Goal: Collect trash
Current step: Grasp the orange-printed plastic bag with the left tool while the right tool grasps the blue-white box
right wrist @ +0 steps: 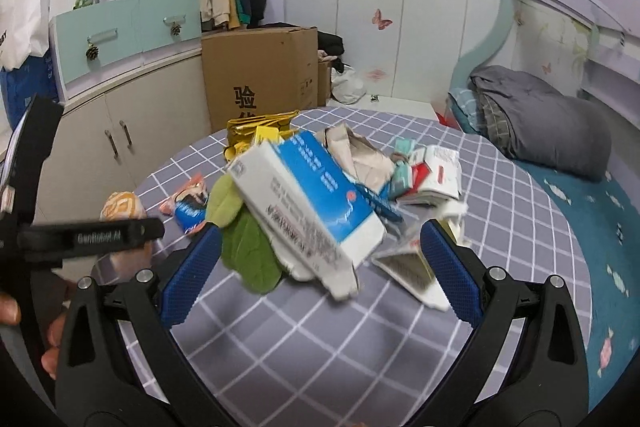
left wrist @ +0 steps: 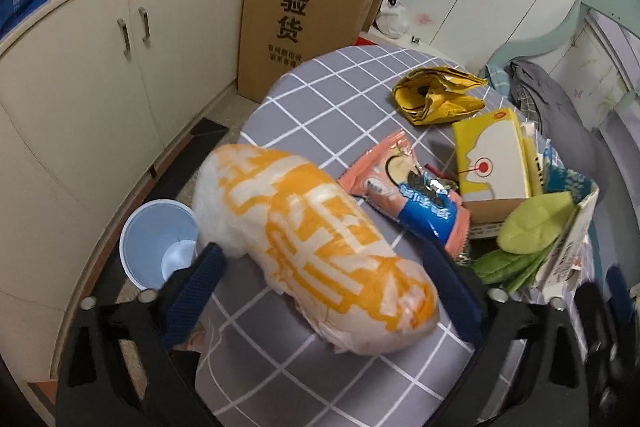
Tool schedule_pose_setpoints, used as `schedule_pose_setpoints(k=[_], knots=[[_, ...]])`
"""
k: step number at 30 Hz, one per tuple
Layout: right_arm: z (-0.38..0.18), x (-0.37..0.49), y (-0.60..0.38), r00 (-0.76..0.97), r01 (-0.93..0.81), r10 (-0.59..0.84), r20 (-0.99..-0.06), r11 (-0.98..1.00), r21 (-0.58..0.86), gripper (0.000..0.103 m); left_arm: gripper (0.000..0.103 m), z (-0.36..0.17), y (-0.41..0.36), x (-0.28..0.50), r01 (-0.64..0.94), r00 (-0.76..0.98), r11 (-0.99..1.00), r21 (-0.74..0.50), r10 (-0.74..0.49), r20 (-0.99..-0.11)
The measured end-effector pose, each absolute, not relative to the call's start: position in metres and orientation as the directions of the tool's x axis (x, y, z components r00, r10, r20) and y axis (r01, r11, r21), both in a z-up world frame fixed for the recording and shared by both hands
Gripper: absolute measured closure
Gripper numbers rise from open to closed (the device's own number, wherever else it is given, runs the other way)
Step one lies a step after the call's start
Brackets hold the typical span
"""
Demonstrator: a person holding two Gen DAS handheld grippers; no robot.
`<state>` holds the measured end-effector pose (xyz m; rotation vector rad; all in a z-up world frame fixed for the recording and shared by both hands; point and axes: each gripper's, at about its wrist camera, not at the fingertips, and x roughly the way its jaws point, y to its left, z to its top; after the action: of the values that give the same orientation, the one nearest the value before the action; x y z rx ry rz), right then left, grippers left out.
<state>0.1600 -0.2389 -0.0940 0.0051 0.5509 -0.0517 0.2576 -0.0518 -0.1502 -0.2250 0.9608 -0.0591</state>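
Observation:
A puffy white-and-orange wrapper (left wrist: 316, 239) lies on the grey checked table (left wrist: 320, 95) near its left edge. My left gripper (left wrist: 322, 251) straddles it, jaws open and blue pads close to both sides. A pale blue bin (left wrist: 156, 239) stands on the floor just left of the table. In the right wrist view my right gripper (right wrist: 320, 229) is open over a pile of trash. A blurred white-and-blue medicine box (right wrist: 312, 211) sits between its fingers without touching them. Green leaves (right wrist: 248, 247) lie beside the box.
A pink-and-blue snack wrapper (left wrist: 404, 187), a yellow box (left wrist: 492, 155) and a crumpled yellow bag (left wrist: 436, 95) lie further back on the table. A tall cardboard box (left wrist: 304, 7) and cream cabinets (left wrist: 120, 67) stand beyond it. A bed (right wrist: 540, 115) runs along the right.

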Motion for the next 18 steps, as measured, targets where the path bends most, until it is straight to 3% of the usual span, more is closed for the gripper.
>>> schedule_pose_setpoints(k=[2,4,8,14,15,17,18], knots=[[-0.094,0.168,-0.24,0.855,0.033,-0.027,-0.518,0.999,0.002,0.006,0.049,-0.15,-0.053,0.257,-0.026,0.58,0.979,-0.203,-0.15,-0.801],[-0.093,0.176,-0.24,0.854,0.019,-0.008,-0.52,1.0,0.016,0.006,0.061,-0.15,-0.054,0.256,0.001,0.578,0.978,-0.206,-0.169,-0.799],[-0.089,0.187,-0.237,0.861,-0.005,0.032,-0.507,0.999,0.053,0.006,0.068,-0.146,-0.055,0.249,0.037,0.599,0.977,-0.212,-0.191,-0.778],[-0.09,0.209,-0.229,0.851,-0.041,0.076,-0.52,0.996,0.079,0.008,0.069,-0.129,-0.056,0.234,0.069,0.671,0.982,-0.176,-0.176,-0.72],[-0.091,0.212,-0.23,0.846,-0.046,0.087,-0.527,0.995,0.09,0.012,0.069,-0.127,-0.056,0.232,0.078,0.674,0.98,-0.182,-0.186,-0.715],[-0.092,0.216,-0.232,0.84,-0.041,0.09,-0.535,0.994,0.103,0.039,0.069,-0.123,-0.055,0.23,0.088,0.68,0.979,-0.184,-0.194,-0.707],[-0.092,0.216,-0.235,0.839,-0.041,0.1,-0.535,0.992,0.121,0.045,0.069,-0.121,-0.054,0.228,0.092,0.686,0.979,-0.182,-0.195,-0.701]])
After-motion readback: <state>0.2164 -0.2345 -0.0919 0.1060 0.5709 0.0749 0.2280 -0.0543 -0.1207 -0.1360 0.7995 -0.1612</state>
